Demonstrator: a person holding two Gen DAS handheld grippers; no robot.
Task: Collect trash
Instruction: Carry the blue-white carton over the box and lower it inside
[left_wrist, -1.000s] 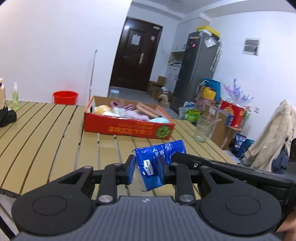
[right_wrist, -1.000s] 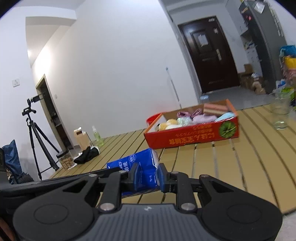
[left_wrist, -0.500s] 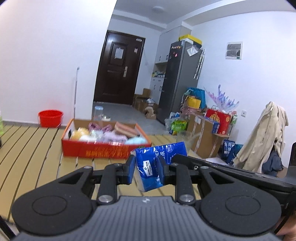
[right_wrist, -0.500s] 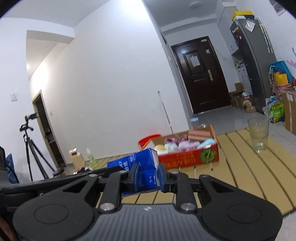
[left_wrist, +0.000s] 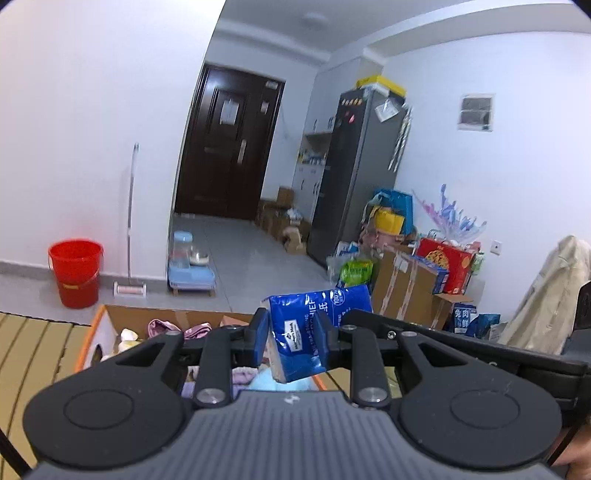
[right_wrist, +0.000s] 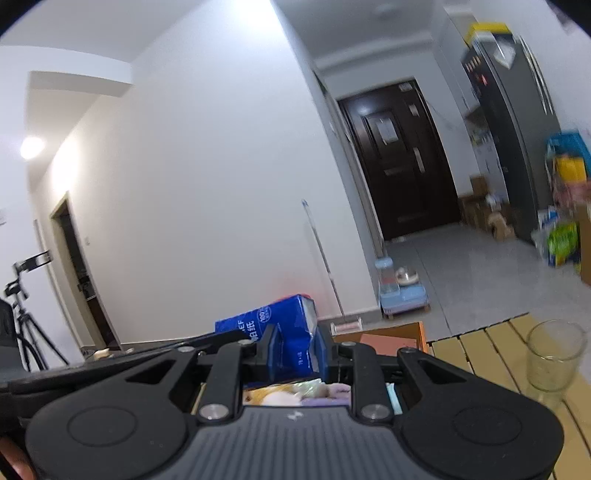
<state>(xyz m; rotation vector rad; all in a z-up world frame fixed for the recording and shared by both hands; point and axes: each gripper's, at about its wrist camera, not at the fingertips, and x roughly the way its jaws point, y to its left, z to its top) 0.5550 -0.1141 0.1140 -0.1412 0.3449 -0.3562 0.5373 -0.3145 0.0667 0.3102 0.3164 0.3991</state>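
A blue tissue pack is held up in the air by both grippers at once. My left gripper is shut on one end of it, with the right gripper's arm reaching in from the right. In the right wrist view the same blue pack sits pinched in my right gripper. Directly below lies the orange cardboard box with several soft, pale and pink items inside; its far wall shows behind the fingers. The pack hangs above the box without touching it.
The slatted wooden table extends left of the box. A drinking glass stands on the table at the right. On the floor beyond are a red bucket, a blue pet feeder, a fridge and stacked cartons.
Both grippers carried the blue pack forward and upward, from over the table's near part to above the box. The box slid from mid-view to under the fingers. Neither grip changed.
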